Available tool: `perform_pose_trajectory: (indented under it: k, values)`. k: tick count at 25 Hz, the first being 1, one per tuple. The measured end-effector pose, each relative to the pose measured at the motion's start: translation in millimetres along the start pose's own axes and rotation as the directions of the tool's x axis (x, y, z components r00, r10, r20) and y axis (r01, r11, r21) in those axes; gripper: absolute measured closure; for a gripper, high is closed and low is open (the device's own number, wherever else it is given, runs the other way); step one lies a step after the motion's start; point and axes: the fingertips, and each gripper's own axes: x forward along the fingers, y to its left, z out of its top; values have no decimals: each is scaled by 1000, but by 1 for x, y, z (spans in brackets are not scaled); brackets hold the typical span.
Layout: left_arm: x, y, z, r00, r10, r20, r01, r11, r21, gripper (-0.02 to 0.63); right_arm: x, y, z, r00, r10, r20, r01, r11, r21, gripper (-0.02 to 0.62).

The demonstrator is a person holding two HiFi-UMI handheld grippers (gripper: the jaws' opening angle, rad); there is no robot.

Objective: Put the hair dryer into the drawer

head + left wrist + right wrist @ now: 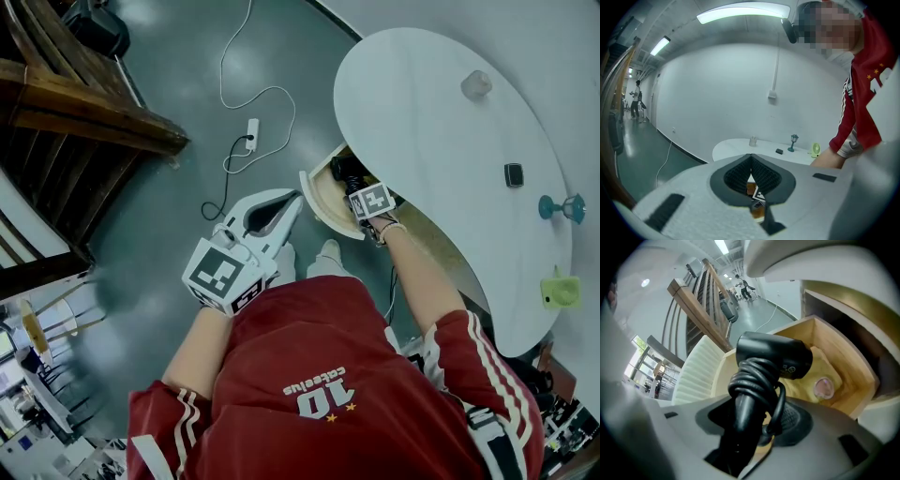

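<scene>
A black hair dryer [773, 359] with its cord wound round the handle is held in my right gripper [750, 427], which is shut on the handle. The dryer's head hangs just inside the open wooden drawer [839, 352]. From the head view, the right gripper [361, 192] reaches into the drawer [314, 192] under the white table, and the hair dryer [342, 169] shows as a dark shape there. My left gripper [296, 199] hovers beside the drawer front, its tips touching and holding nothing. In its own view the left gripper [751, 156] is shut.
A yellow cloth [806, 380] and a small pink round thing [824, 387] lie in the drawer. The white table [422, 112] carries a cup [476, 84], a small black item [513, 174], a teal lamp figure [562, 206] and a green fan [560, 291]. A cable with plug [251, 131] lies on the floor. Wooden stairs [84, 103] stand at left.
</scene>
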Motion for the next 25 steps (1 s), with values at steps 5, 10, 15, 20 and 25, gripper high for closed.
perform_pose_trajectory:
  k: [5,10,15,20,25]
  values:
    - [-4,3,0,1000,3,-3,-3,1000,-5,603,1,4,0,1000,-18,-8,18,999,30,359]
    - [-6,3,0,1000,-5,0,5,1000,-10,603,4,8,-7,998,-12,-54,20,990,140,357]
    - [-11,1,0,1000,-13,-2,13,1000,-4,603,5,4,-11,998,-41,-56,53,972,227,348]
    - [-11,-1,0,999,-31,-6,31,1000,-2,603,-3,6,5,999,-45,-12,46,973,224,361]
    - [-8,-2,1,999,-53,-1,53,999,0,603,-15,2,11,999,-47,25,40,976,213,365]
